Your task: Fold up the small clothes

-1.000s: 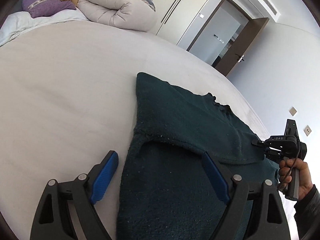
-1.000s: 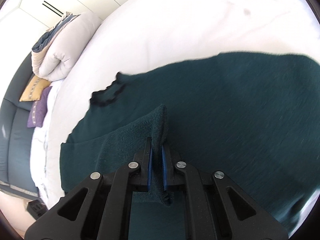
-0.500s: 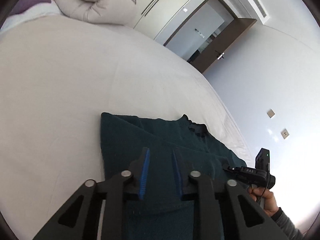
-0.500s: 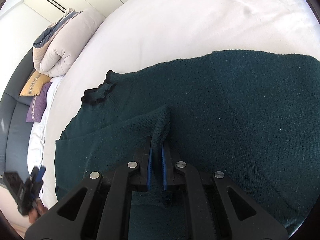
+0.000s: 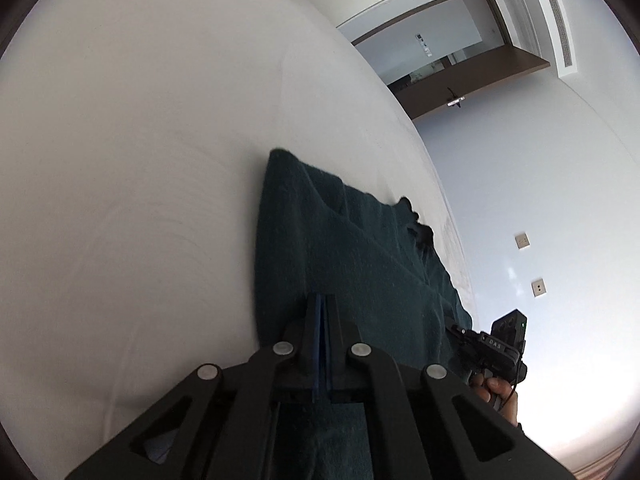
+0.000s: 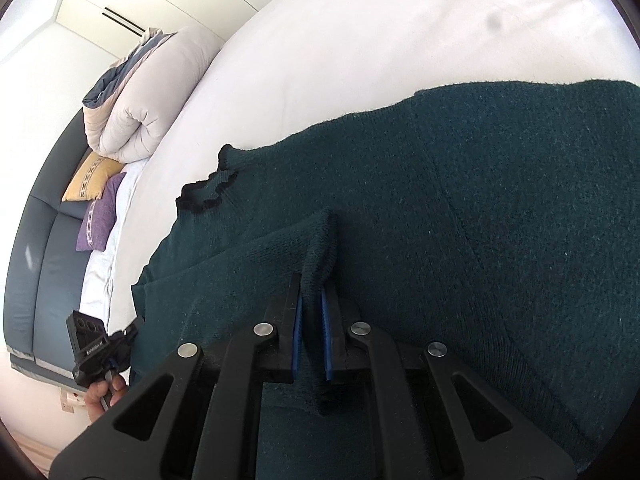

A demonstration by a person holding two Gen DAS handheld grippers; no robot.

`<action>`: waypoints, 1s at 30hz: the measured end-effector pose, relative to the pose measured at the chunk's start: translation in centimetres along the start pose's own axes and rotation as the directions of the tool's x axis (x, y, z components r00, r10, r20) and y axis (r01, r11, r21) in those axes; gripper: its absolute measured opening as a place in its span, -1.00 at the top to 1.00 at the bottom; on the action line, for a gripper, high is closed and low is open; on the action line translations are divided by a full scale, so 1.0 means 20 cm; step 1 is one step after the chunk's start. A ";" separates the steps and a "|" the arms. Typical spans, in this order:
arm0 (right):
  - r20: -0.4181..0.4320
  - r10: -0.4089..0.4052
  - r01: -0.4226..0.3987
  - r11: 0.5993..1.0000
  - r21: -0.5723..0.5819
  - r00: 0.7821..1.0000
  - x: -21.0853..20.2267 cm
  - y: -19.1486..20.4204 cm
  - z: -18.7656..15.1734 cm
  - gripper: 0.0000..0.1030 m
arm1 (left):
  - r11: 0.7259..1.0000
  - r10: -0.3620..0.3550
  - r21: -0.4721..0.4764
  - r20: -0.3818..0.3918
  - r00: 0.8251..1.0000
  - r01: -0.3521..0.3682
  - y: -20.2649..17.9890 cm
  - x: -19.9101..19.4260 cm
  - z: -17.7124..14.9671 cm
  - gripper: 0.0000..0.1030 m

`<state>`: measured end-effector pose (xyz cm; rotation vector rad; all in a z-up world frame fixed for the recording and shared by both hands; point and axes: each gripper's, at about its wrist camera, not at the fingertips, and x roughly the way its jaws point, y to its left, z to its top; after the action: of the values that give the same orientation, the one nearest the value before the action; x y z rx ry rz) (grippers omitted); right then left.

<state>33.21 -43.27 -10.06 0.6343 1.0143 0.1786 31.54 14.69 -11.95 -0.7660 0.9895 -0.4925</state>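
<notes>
- We saw the dark green sweater [image 6: 460,200] spread flat on the white bed [image 6: 360,40], its collar toward the far pillows; a sleeve lay folded across its body
- Our right gripper [image 6: 311,312] pinched that sleeve's cuff, jaws clamped on it
- Our left gripper [image 5: 323,320] had its jaws pressed together over the sweater's near left edge; whether cloth sat between them we could not tell

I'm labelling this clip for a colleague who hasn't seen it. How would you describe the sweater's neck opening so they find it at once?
Start from the white bed and find the dark green sweater spread over it. Follow its edge toward the rolled duvet and cushions: the collar is the small ruffled opening there. Its wavy, near-black trim sets it apart from the sweater's straight green edges.
</notes>
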 end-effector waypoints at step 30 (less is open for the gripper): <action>0.500 -0.127 -0.209 0.800 0.562 0.857 -1.53 -1.29 -0.66 -0.06 | 0.975 0.090 0.212 -0.086 0.992 -0.070 -0.62 0.07 -0.70 -0.56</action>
<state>2.14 -71.59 -7.29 1.2184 0.5066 -0.2917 19.63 0.82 -7.81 -0.5164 1.0348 -0.5576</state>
